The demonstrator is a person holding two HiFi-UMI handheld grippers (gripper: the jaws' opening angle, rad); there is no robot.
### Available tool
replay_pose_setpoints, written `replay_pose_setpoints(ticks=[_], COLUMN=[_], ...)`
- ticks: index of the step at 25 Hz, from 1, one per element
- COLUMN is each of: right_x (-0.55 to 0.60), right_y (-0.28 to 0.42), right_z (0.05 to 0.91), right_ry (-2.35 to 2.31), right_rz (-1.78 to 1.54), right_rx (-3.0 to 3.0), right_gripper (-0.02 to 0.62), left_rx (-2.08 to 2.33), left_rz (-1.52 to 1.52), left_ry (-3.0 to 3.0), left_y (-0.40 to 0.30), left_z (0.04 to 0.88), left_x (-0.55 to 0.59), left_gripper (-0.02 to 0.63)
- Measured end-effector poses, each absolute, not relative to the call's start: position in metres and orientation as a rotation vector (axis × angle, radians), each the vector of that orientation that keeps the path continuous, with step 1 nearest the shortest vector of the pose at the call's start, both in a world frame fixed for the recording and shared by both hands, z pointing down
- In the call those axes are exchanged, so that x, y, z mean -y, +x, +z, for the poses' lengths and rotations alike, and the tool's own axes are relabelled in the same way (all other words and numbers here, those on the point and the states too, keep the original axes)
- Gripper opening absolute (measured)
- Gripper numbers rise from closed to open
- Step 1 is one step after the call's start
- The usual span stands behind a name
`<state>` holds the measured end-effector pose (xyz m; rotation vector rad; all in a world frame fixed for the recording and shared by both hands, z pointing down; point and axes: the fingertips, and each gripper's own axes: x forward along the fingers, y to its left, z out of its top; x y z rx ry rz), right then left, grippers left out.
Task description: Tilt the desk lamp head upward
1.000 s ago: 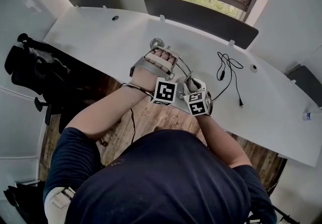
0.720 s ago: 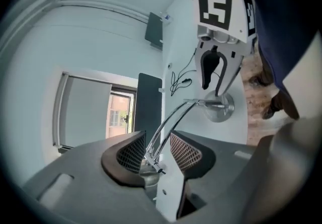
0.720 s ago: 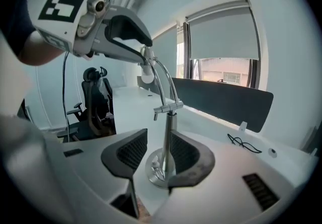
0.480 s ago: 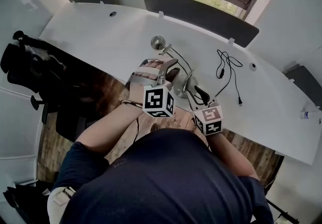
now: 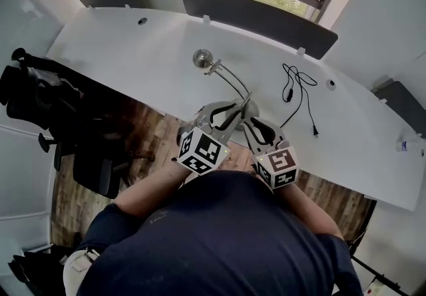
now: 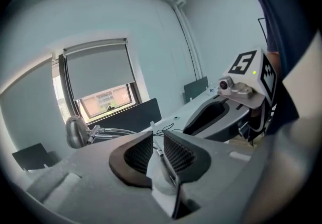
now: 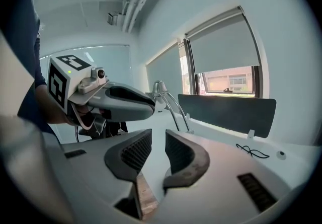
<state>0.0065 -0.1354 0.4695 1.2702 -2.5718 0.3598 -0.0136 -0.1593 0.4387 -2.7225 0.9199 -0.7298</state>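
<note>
Reach past lamp base (image 5: 249, 110) to lamp head (image 5: 202, 57), up-left along lamp arm (image 5: 227, 79); nearer left gripper (image 5: 229, 112) than right gripper (image 5: 254, 127). Note both sets of jaws just narrowed, a gap left, nothing between.

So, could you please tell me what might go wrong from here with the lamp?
The left claw and right claw have just been closing with nothing between them, both clear of the lamp head, so the tilt may go unfinished. They hover right by the lamp base, near the front edge of the desk; a bump could shove it off. The loose black cable beside it could snag.
</note>
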Motion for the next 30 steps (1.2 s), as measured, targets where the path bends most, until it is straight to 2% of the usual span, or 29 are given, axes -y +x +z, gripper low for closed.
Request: replay_pose_setpoints(ticks=[12,21,30], right_x=[0.122,0.121,0.12], right_y=[0.005,0.004,0.0], right_z=[0.446,0.453,0.449], right_ry=[1.255,1.274,1.259], right_rz=[0.335,0.334,0.333], right_rx=[2.656,2.717,2.746], right_gripper=[0.038,0.011,0.011], left_rx=[-0.914,-0.734,-0.742], left_rz=[-0.468,-0.377,-0.372], left_ry=[-2.984,-3.095,-3.071], left_y=[-0.016,-0.002,-0.006], left_z=[0.435,0.449,0.446], left_x=[0.129,0.103,0.105], left_gripper=[0.008,0.007,0.008])
